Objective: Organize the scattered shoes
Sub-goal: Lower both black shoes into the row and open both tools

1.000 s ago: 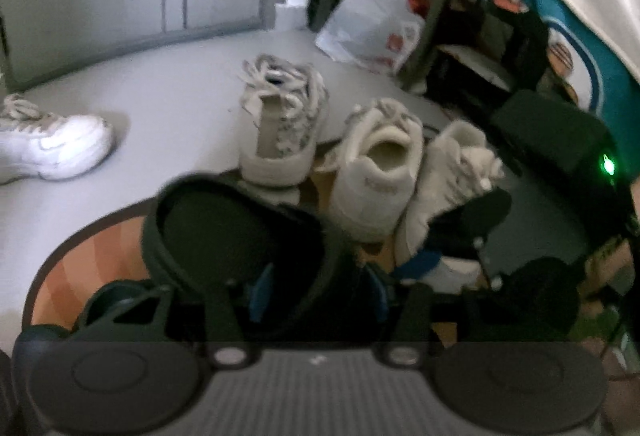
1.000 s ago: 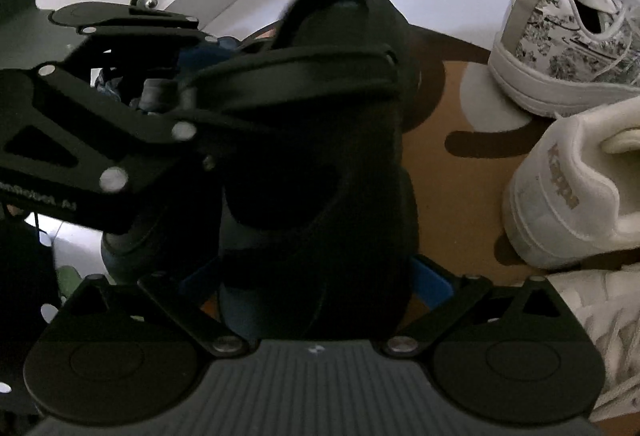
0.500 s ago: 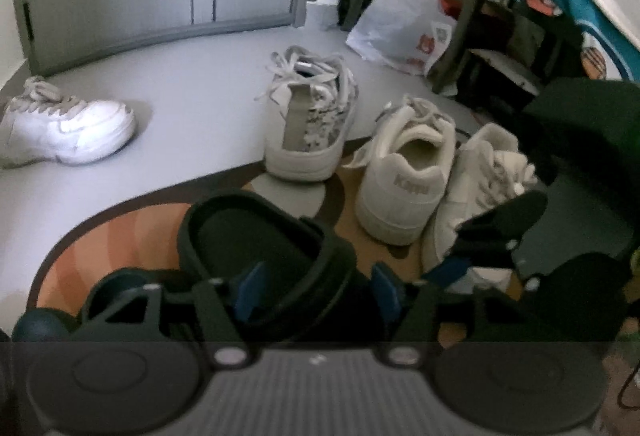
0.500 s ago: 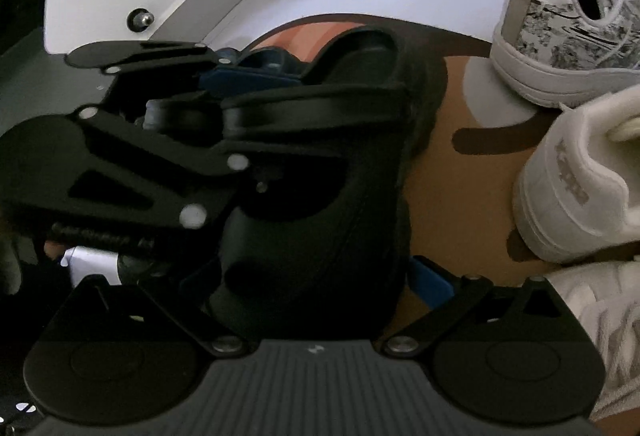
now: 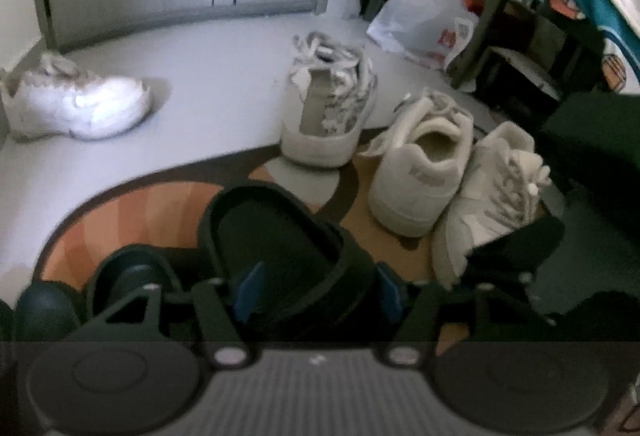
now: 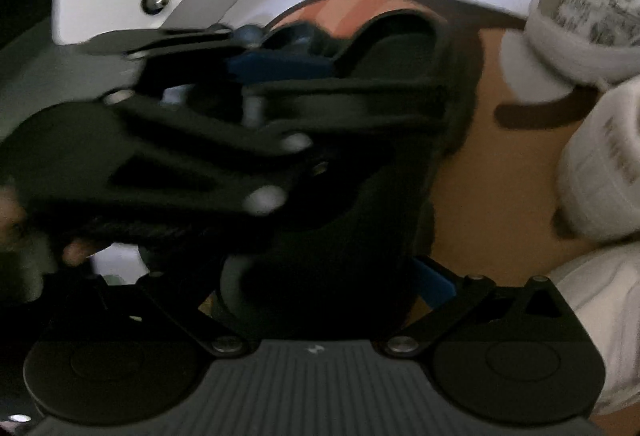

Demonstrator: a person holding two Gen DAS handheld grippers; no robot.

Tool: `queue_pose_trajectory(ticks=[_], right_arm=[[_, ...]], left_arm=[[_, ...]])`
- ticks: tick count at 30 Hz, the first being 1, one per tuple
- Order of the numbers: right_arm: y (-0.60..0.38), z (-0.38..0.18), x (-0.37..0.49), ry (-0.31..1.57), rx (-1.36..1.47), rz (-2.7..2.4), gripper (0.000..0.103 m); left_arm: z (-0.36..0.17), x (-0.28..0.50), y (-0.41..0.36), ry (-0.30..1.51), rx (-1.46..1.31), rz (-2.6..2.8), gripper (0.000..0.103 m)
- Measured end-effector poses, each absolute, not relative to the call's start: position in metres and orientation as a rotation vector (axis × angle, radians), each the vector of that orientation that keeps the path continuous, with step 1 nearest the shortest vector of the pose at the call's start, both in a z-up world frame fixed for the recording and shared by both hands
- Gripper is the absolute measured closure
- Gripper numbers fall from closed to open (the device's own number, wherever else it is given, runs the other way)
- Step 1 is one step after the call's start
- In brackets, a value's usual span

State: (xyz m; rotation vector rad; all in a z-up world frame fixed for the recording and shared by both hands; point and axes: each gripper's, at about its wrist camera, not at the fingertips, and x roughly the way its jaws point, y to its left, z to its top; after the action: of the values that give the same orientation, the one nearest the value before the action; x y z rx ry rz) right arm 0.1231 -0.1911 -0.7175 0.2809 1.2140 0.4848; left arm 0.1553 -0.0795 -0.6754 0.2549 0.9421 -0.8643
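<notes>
Fingers (image 5: 248, 290) of our left gripper (image 5: 316, 292) straddle the black clog (image 5: 280, 244) on the rug (image 5: 132, 212); the jaws have just been opening, and we cannot tell whether the pads press it. Our right gripper (image 6: 320, 284) has the same clog (image 6: 360, 204) between its fingers, grip unclear. Beyond stand three pale sneakers (image 5: 420, 164); a white sneaker (image 5: 76, 104) lies well apart

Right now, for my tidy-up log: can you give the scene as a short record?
item in play: black sandal, over the mat
left gripper: jaws just opening, sandal between them
right gripper: closed on the sandal
beside it: patterned sneaker, cream sneaker, laced sneaker
stray: white sneaker, alone on floor
</notes>
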Motion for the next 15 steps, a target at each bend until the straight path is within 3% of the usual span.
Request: queue_pose_trajectory(ticks=[15], right_arm=[[-0.215,-0.696,0.121,1.113,0.214,0.414,0.0]], left_arm=[[-0.671,0.158,-0.079,1.02,0.246,-0.819,0.036]])
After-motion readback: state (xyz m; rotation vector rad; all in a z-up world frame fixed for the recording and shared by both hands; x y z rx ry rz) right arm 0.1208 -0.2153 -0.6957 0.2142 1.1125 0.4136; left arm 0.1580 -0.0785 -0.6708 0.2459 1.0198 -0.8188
